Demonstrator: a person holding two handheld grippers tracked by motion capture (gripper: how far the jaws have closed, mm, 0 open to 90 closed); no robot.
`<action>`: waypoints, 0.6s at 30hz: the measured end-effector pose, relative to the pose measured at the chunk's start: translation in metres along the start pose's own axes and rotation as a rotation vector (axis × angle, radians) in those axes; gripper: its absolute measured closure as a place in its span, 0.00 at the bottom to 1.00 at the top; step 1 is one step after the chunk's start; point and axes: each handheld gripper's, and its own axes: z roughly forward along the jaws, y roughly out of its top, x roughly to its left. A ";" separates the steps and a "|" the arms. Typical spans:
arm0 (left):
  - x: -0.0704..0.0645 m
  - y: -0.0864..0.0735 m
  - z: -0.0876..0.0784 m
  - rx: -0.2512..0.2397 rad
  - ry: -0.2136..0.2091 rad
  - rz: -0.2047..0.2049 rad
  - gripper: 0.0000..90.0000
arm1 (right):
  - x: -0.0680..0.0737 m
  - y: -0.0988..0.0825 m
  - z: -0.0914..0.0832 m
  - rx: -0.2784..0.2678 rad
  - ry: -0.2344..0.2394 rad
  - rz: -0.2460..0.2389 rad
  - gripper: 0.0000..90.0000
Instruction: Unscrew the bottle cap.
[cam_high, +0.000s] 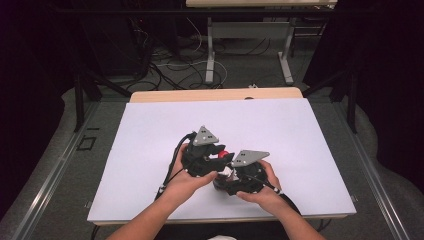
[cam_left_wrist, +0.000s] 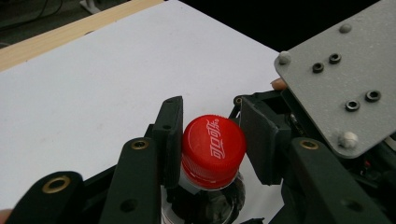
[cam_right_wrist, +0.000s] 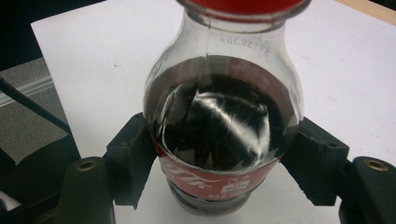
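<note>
Surface: white sheet (cam_high: 150, 150) covers a wood-edged table (cam_high: 215, 95), with dark floor and loose cables behind it.
Landmark: cola bottle (cam_right_wrist: 219, 135), near the middle of the sheet, slightly toward the person's edge; every place below is told from it.
Left hand (cam_high: 187, 180): just left of the bottle, wrapped round its tool.
Left gripper (cam_left_wrist: 212, 140): reaches over the top of the bottle; jaws narrow, pads pressed on either side of the red cap (cam_left_wrist: 214, 149) (white lettering on its top).
Cap: sits on the bottle's neck, at the very top of it; a red speck between the two tools in the high view (cam_high: 224, 154).
Bottle body: clear shoulder, dark drink inside, red label band lower down.
Right gripper (cam_right_wrist: 224, 163): just right of the bottle; jaws clamp its body at the label, one pad on each side.
Right hand (cam_high: 265, 187): right of the bottle, nearer the table's front edge.
</note>
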 end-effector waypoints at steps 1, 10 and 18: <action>0.001 0.001 -0.001 -0.003 -0.017 0.003 0.64 | 0.000 0.000 -0.001 -0.001 0.005 -0.001 0.34; 0.016 0.009 -0.016 0.040 -0.156 0.071 0.52 | -0.001 0.001 -0.002 0.007 0.030 -0.006 0.34; 0.030 0.004 -0.009 0.049 -0.210 0.134 0.56 | 0.001 0.002 -0.003 0.001 0.047 -0.015 0.34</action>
